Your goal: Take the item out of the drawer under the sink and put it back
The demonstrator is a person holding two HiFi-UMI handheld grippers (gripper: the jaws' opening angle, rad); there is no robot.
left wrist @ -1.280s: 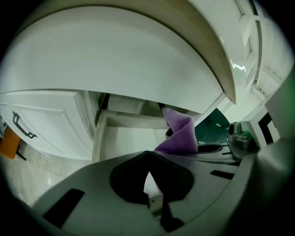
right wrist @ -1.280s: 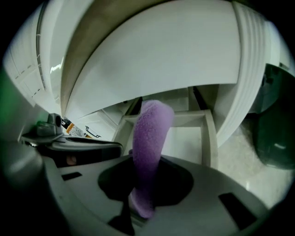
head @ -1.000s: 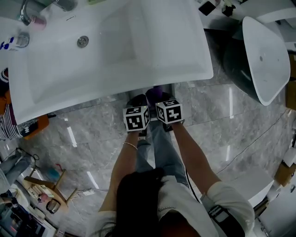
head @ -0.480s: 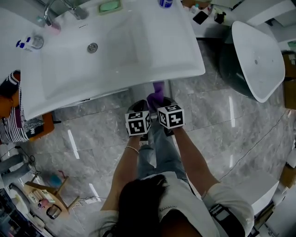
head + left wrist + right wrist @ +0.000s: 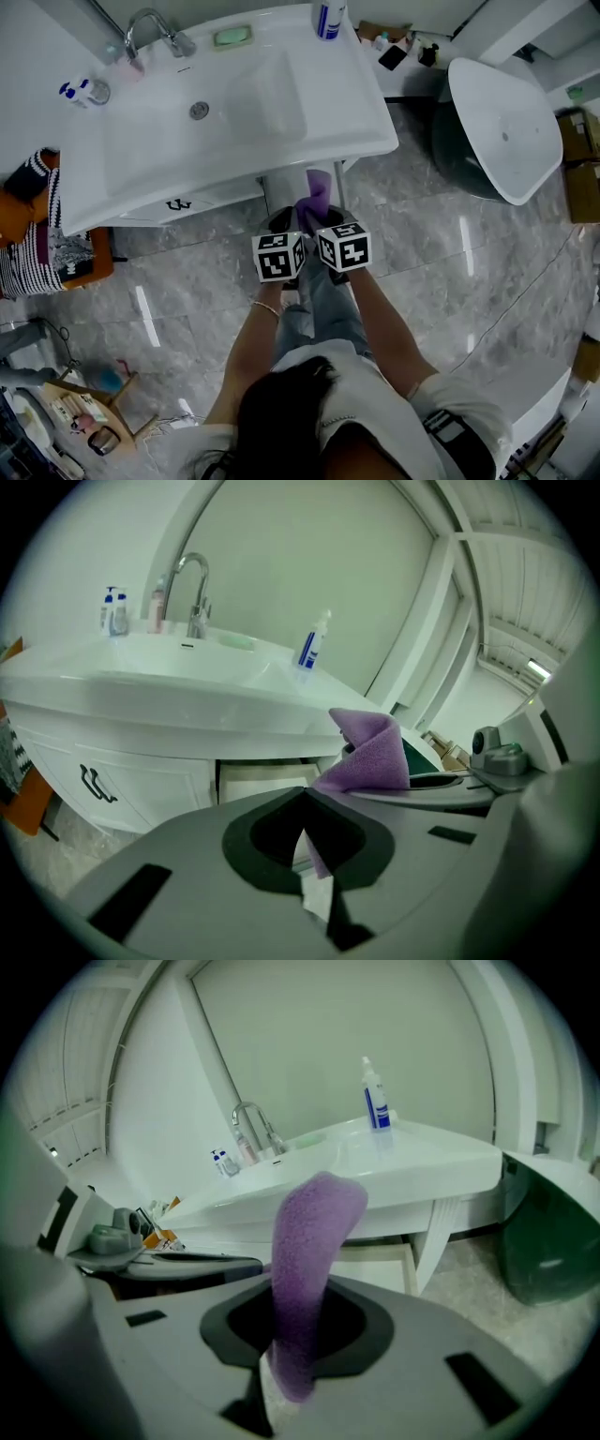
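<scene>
Head view: person stands on a grey marble floor [image 5: 187,272] in front of a white sink [image 5: 234,103], tap [image 5: 155,30] at its back edge. Left gripper [image 5: 284,220] and right gripper [image 5: 325,216] side by side, nearly touching, both pointing at the cabinet under the sink. Purple cloth [image 5: 317,187] sticks up between them, just below the sink's front rim. White freestanding tub [image 5: 497,131] off to the right.

Left gripper view: fingers drawn together at the tips, a corner of the purple cloth [image 5: 370,757] pinched there; a thin strip of it hangs below the tips, the rest folds up and to the right, over the neighbouring gripper. Behind, the drawer [image 5: 258,782] under the sink stands open. Cabinet door with dark handle [image 5: 94,785] to its left.

Right gripper view: fingers narrow, clamped on the purple cloth [image 5: 309,1241], which rises from between them in a thick upright roll and curls over at the top. Cloth is clear of the drawer [image 5: 380,1258], in front of it and above. Blue-and-white bottle [image 5: 375,1099] on the sink's far corner
</scene>
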